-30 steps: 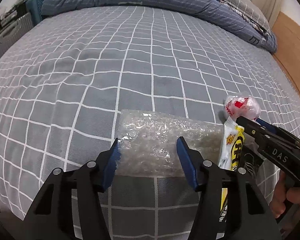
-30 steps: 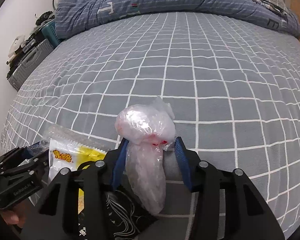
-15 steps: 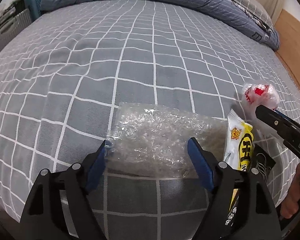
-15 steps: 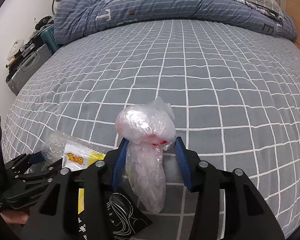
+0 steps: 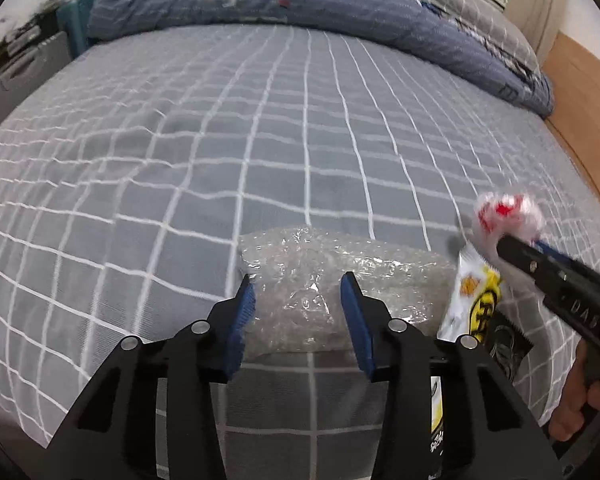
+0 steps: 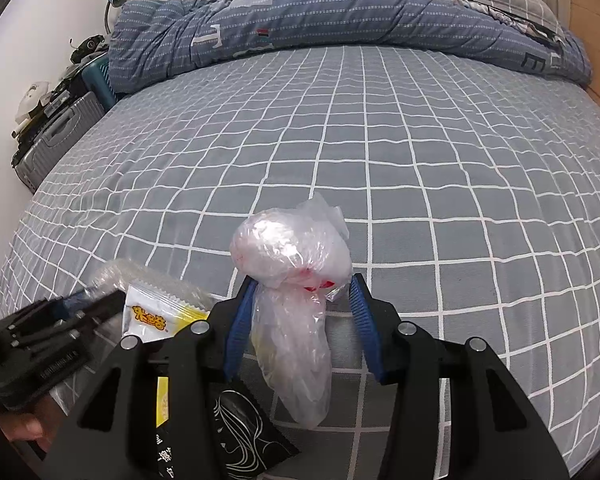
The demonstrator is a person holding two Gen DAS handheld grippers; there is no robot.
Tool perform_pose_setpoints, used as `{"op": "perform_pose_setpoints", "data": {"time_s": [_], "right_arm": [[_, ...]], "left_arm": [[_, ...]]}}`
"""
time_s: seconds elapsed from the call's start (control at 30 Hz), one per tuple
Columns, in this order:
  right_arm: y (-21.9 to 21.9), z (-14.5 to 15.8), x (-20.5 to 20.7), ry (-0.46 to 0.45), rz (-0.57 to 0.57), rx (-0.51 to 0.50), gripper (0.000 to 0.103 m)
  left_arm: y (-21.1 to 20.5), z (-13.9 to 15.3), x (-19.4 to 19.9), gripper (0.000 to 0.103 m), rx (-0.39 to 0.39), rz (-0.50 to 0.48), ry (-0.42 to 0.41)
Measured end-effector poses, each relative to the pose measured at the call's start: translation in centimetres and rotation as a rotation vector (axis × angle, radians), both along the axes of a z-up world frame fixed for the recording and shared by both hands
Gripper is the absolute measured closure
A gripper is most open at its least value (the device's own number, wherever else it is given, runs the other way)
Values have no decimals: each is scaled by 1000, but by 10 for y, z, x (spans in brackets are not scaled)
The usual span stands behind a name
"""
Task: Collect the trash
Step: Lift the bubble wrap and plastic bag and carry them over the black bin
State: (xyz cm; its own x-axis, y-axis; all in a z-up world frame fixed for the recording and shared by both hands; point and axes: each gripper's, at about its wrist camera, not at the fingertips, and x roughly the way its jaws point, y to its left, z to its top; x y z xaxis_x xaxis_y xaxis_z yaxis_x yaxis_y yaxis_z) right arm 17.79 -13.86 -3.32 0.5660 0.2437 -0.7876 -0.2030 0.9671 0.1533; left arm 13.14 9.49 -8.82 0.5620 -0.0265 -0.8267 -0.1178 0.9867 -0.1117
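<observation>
Left wrist view: the left gripper [image 5: 298, 300] is closing its blue pads on the bubble wrap [image 5: 332, 276], which is bunching between them on the bed [image 5: 260, 140]; the jaws have just been narrowing. Just right of it, a yellow-and-white snack wrapper [image 5: 474, 300] is lying over a black packet [image 5: 504, 346]. Further right, the right gripper [image 6: 302, 304] is clenching a clear plastic bag [image 6: 296, 280] with red print, its knotted head bulging above the pads and its tail hanging below. Beyond, the checked sheet is stretching to a rumpled blue quilt [image 6: 300, 20]. Suitcases [image 6: 56, 136] are standing beside the bed.
</observation>
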Motion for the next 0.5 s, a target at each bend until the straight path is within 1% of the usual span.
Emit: {"op": "perform_pose_setpoints", "data": {"time_s": [0.27,0.5], "right_arm": [[-4,6,-1,-20,-21,4,58],[-7,20,-6,-57,-28,4,58]], "left_arm": [[25,19,-3,61,-23,85,-59],[29,35,-12,61,-22,94,-102]]}}
